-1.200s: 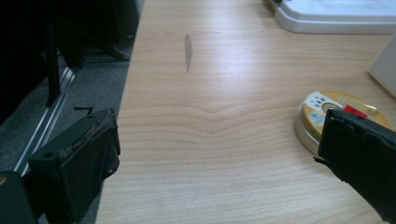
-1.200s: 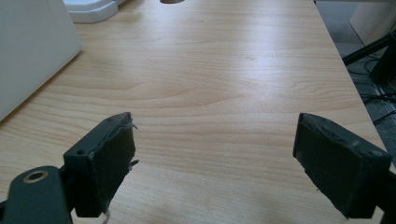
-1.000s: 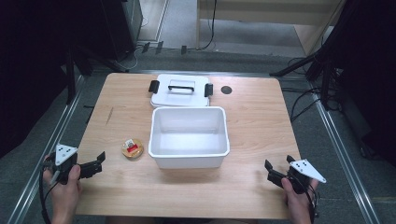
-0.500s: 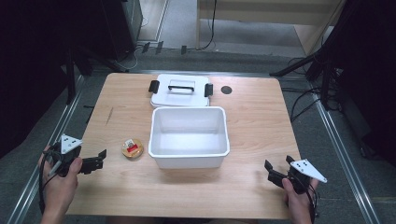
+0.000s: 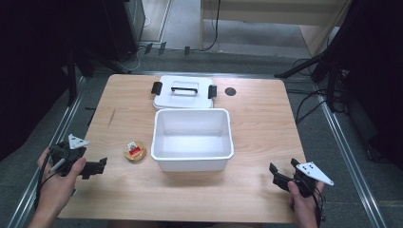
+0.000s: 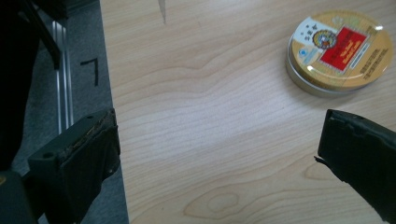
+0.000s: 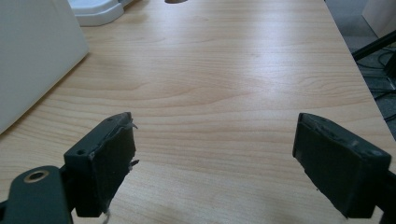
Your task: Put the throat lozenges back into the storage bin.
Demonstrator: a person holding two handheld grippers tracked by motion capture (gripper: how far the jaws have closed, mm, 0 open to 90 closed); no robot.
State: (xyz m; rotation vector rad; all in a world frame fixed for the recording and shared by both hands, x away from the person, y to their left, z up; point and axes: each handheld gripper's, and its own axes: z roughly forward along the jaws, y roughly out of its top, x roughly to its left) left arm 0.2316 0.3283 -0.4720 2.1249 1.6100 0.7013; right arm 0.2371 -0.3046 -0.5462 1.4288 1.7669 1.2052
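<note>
The tin [image 5: 134, 150] lies flat on the counter [image 5: 256, 123], just beside the left wall of the white box [image 5: 192, 138] and near the left tool [image 5: 95, 167]. This tool has its jaws wide apart and holds nothing; the right tool [image 5: 278, 176] is also wide open and empty, well apart from the tin. The tin is low and round, so I think the jaws may slide over its smooth lid or push it against the box instead of gripping it.

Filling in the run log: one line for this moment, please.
left gripper: open, beside round tin | right gripper: open, over table | white bin: empty | lid: off
</note>
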